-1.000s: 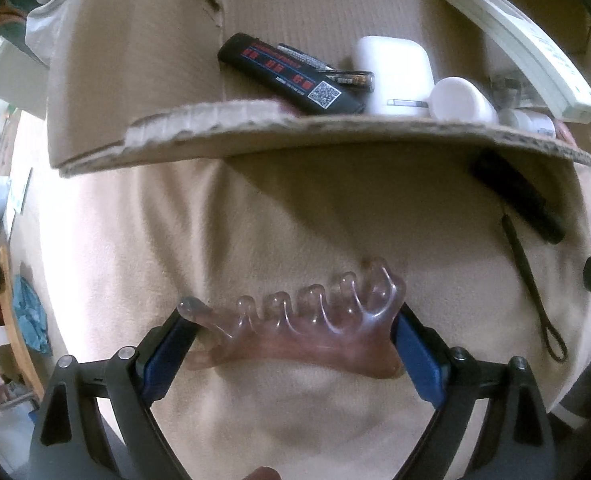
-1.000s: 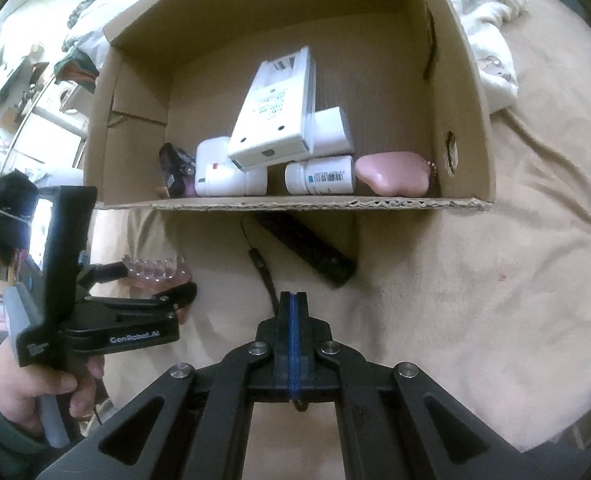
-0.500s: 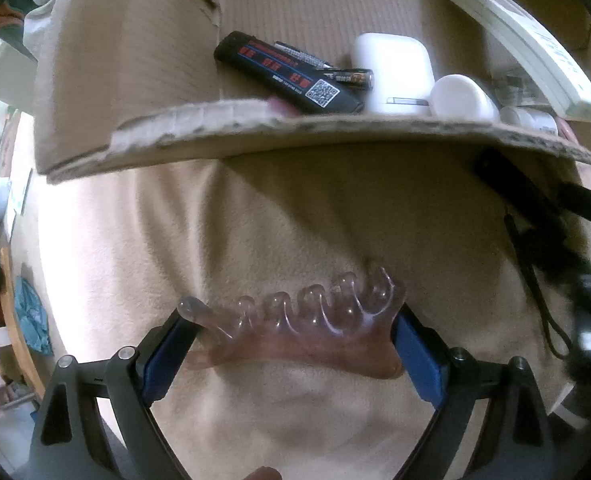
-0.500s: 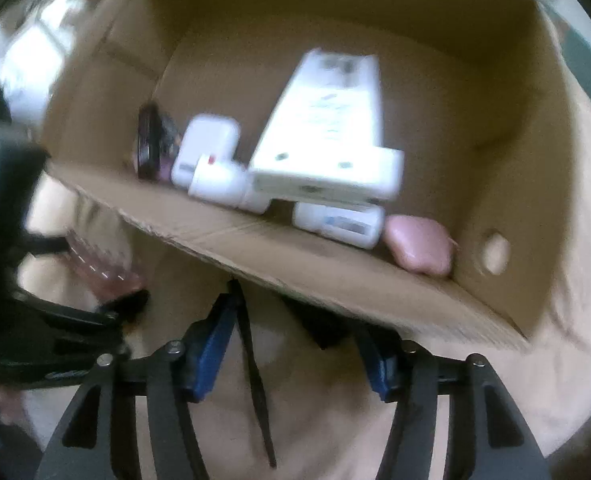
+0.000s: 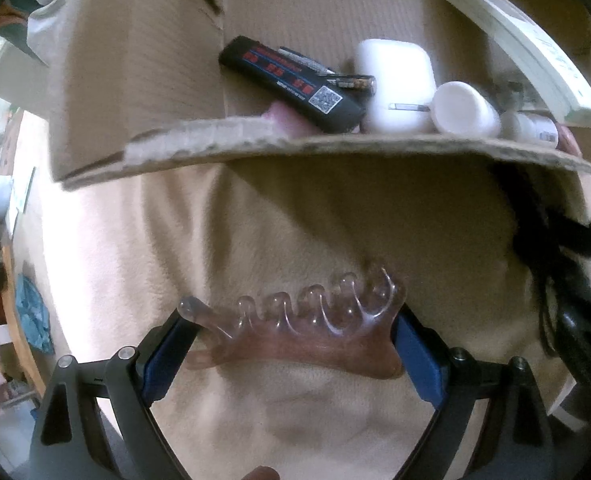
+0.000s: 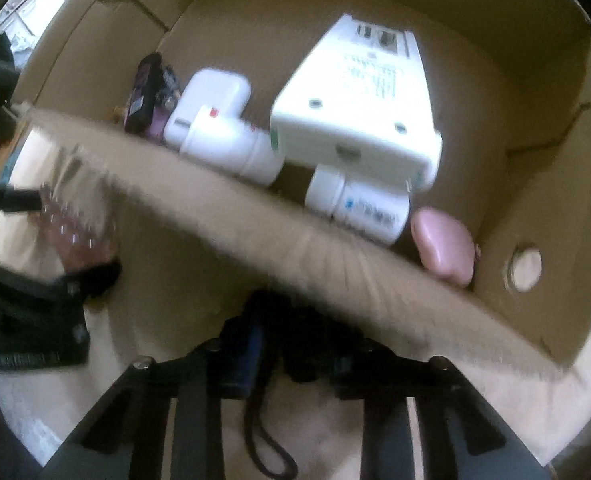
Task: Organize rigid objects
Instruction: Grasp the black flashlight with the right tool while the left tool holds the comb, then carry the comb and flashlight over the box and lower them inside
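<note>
Left wrist view: left gripper (image 5: 295,336) clamps the clear comb (image 5: 299,330) sideways, cardboard box (image 5: 335,148) beyond holding bottles, remote.

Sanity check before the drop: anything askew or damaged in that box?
The white remote sits askew, propped on the white bottles rather than lying flat. The cardboard box has a ragged, frayed front edge. Nothing is spilled.

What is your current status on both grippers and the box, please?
Left gripper shut on pink comb. Right gripper closing around black strapped device, grip unclear, blurred. Cardboard box front wall stands between both and the inside.
</note>
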Action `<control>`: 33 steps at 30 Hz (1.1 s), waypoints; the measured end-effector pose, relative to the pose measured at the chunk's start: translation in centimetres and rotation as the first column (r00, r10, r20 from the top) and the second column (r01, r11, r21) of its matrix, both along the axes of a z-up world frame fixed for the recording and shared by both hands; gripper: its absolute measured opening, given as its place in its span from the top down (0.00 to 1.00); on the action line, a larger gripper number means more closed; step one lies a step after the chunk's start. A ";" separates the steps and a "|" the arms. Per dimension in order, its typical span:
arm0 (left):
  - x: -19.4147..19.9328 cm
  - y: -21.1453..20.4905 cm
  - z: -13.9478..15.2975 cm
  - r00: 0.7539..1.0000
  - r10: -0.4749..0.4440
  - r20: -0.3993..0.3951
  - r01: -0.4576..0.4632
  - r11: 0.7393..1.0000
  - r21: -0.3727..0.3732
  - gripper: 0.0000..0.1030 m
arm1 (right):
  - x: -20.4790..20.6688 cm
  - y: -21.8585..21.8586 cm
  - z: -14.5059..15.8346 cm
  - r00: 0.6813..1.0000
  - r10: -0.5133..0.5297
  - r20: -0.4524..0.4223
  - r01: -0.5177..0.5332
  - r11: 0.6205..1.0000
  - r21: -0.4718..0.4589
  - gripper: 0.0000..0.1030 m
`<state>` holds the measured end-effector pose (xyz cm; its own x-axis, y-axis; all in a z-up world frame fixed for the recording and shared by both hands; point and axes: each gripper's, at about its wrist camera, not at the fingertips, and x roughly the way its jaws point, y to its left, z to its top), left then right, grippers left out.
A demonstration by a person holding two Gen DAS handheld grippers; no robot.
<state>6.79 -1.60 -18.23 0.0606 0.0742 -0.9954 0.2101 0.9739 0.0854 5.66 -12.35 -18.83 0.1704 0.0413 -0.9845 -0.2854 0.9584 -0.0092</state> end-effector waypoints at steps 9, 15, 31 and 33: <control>-1.6 -0.1 1.2 1.000 -0.001 0.014 0.001 1.000 0.004 0.11 | -3.8 -4.1 3.2 0.993 -0.113 -0.035 0.117 0.974 0.195 0.76; -2.7 0.7 4.3 0.993 0.062 0.097 -0.059 0.998 -0.032 0.11 | -5.1 -5.6 7.4 0.985 -0.168 0.027 0.152 0.943 0.297 0.76; -1.1 3.2 17.5 0.904 0.186 0.384 -0.133 0.978 -0.161 0.11 | -2.9 -7.8 18.6 0.933 -0.243 0.264 0.117 0.901 0.418 0.76; -0.7 3.2 19.0 0.880 0.190 0.434 -0.129 0.978 -0.167 0.11 | -2.4 -7.8 19.7 0.922 -0.244 0.301 0.105 0.905 0.412 0.76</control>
